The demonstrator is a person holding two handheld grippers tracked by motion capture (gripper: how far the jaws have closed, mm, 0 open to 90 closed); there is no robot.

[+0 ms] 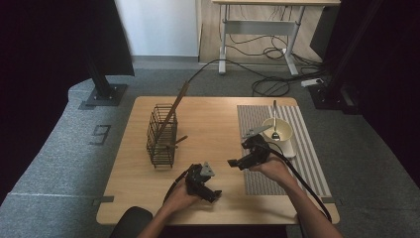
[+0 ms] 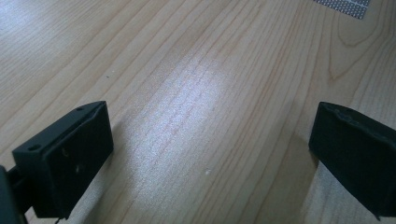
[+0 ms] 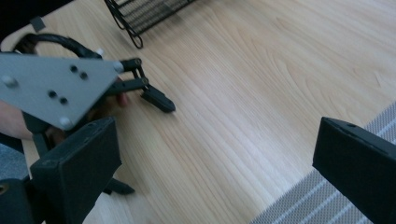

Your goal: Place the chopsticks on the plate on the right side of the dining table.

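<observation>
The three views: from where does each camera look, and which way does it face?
High view: above the person's side, facing forward and down on the table; both forearms, left gripper and right gripper show.
Left gripper view: rides the left gripper, facing down at bare wood.
Right gripper view: rides the right gripper, facing the left gripper and wire basket.
Shared: the basket, high and right gripper views.

I've got a light wood worktop (image 1: 218, 198) on grey carpet (image 1: 59, 148), glare patch on the grain. A "9" marking (image 1: 100, 134) on the floor at 9 o'clock of the worktop. Black stand with base plate (image 1: 105, 93) at 11 o'clock, a second black stand (image 1: 331, 94) at 1 o'clock. White wall (image 1: 161, 27) at 12, beside it a desk with a grey metal frame (image 1: 260, 29). Loose black cables (image 1: 270, 84) and a power strip (image 1: 312, 82) under it. Dark curtains at both sides.
</observation>
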